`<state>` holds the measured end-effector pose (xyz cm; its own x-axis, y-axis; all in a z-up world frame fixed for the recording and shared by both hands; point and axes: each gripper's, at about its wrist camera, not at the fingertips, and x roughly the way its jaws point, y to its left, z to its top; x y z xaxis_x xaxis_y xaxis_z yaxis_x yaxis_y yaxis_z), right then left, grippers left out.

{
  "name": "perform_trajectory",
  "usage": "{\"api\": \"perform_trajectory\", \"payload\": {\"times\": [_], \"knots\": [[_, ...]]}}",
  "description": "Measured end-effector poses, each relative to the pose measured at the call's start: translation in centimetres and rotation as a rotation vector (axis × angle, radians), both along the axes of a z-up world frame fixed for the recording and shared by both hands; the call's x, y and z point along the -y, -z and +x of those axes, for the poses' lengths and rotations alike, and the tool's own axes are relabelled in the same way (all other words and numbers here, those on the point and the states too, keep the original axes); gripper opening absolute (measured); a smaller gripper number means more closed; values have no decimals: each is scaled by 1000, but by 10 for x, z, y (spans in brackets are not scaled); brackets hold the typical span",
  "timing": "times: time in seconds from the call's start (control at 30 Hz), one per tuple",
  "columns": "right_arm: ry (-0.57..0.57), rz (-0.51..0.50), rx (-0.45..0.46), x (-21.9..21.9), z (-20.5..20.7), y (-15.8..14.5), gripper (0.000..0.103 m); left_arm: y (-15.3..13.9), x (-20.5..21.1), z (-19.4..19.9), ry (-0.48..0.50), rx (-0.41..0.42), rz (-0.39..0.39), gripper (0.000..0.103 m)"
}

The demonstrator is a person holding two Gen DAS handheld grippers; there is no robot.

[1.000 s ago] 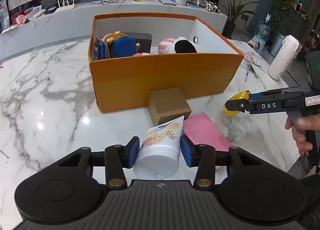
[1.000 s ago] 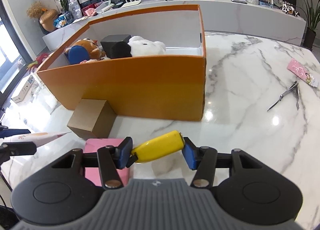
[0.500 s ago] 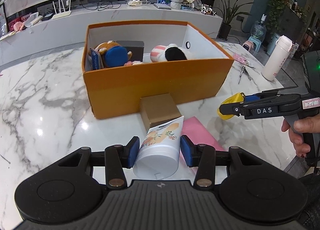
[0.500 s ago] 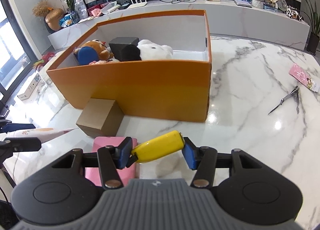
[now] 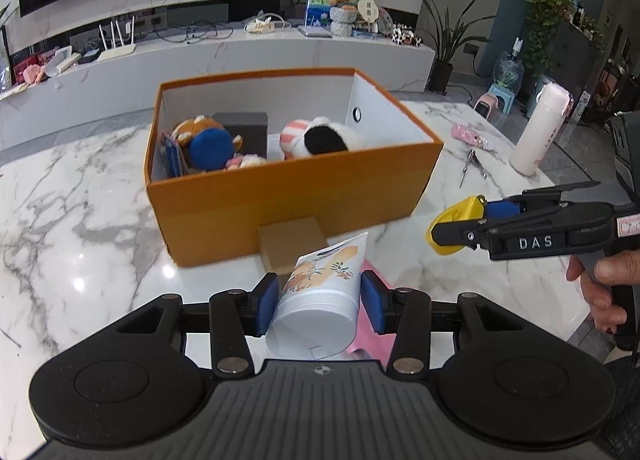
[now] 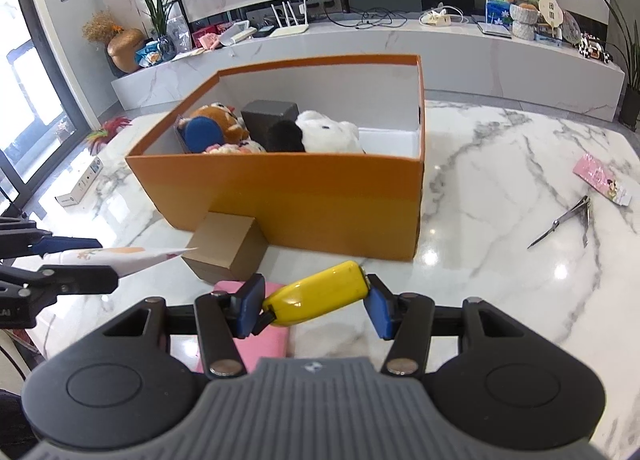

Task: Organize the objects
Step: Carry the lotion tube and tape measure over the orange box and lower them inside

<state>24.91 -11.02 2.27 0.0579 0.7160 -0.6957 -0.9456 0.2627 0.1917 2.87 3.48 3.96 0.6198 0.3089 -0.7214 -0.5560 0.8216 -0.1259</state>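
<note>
The left gripper [image 5: 318,300] is clenched on a white tube [image 5: 320,300], cap end toward the camera and crimped tail pointing forward at the box [image 5: 280,195]; gripping the stiff cap end likely keeps the soft body from squashing. The right gripper [image 6: 314,302] is clamped on a yellow thing [image 6: 320,292], held crosswise so the pads bear on its two ends. What it is I cannot tell. Both loads hang clear of the desk [image 6: 500,179], short of the box's near wall, probably so they can pass over the rim and drop in together.

The box is orange outside, white inside, open-topped, standing on the marble desk. Its left half holds a brown plush with a blue patch [image 5: 204,139], a dark grey block [image 5: 244,127] behind it, a small pink-and-cream toy [image 5: 244,160] in front, and a white, black and pink-striped plush [image 5: 316,137] near the middle. The right half shows bare floor, the likely spot for both items.

Outside, a brown carton [image 6: 228,246] stands against the near wall and a pink pad [image 6: 264,340] lies below the grippers; both look still to be packed. A white flask [image 5: 538,127], metal clippers [image 6: 568,221] and a pink packet [image 6: 602,177] lie off to the right
</note>
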Motion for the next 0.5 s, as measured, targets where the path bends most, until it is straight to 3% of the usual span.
{"api": "perform_trajectory", "payload": {"times": [0.27, 0.5], "knots": [[10, 88, 1, 7, 0, -30, 56, -30, -2, 14, -17, 59, 73, 52], [65, 198, -4, -20, 17, -73, 56, -57, -42, 38, -85, 150, 80, 52]]}}
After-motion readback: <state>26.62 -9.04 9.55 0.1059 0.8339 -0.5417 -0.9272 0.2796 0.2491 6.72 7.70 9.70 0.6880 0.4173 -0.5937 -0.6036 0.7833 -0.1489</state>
